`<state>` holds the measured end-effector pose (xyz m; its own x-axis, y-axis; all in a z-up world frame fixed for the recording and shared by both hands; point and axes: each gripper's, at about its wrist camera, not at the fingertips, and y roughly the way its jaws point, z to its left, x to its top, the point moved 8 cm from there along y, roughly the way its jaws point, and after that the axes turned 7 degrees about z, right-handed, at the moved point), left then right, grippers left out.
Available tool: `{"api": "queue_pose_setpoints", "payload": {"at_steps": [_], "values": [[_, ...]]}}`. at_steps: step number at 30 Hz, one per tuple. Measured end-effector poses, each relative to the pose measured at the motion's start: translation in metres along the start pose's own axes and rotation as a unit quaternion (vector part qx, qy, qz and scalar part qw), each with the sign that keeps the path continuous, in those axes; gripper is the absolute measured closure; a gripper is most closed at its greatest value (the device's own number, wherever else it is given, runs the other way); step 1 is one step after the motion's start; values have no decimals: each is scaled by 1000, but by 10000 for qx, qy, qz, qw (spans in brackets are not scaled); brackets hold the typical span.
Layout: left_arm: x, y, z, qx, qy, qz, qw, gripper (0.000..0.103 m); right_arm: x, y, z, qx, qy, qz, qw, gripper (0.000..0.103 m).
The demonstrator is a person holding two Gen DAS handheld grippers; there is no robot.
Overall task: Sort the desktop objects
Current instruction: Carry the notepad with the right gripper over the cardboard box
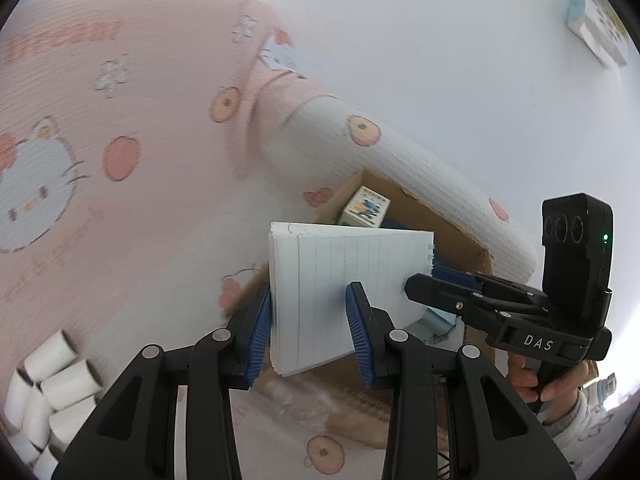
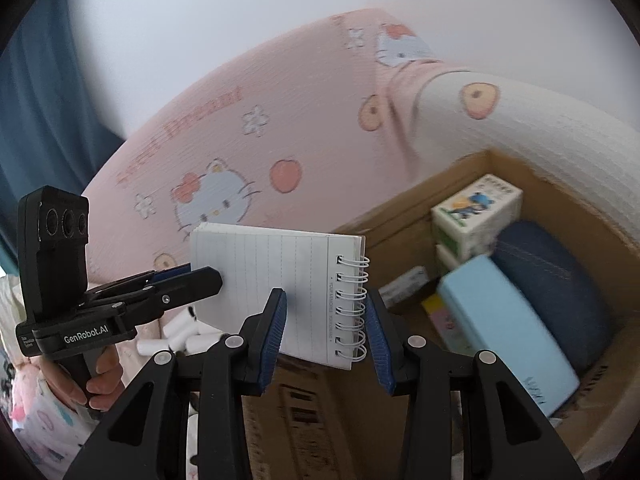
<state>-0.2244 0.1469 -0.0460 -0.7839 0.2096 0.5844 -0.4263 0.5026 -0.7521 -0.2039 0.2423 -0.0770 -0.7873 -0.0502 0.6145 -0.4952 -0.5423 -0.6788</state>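
Matt lined paper notebook (image 2: 272, 280), wire spiral, cardboard box (image 2: 400, 216), ribbed blanket (image 1: 120, 120)

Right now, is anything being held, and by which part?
The spiral notepad, held at both ends: left fingers on its loose edge, right fingers on its spiral-bound edge.

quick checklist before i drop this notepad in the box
1. Notepad lifted: ok, raised beside the cardboard box.
2. Which one grips it: cannot tell; left hand-held gripper and right hand-held gripper both flank it, pads apart.
3. Notepad over the opening: cannot tell.
4. Room inside: cannot tell; light blue case, navy pouch and printed carton are already in there.
5. White rolls out of the way: ok, off to the left.
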Motion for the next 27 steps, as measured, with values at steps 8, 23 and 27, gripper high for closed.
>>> {"api": "queue_pose_setpoints", "payload": {"at_steps": [8,23,27], "values": [[31,37,-30,-513,114,267,9983,64,6,-25,-43,-522,112,-43,9986,65],[69,113,-93,-1403,235,698,9874,63,17,-73,-124,-1522,564,-14,9867,65],[72,130,-93,-1661,-48,843,9825,63,14,-78,-132,-1673,575,108,9842,65]]}}
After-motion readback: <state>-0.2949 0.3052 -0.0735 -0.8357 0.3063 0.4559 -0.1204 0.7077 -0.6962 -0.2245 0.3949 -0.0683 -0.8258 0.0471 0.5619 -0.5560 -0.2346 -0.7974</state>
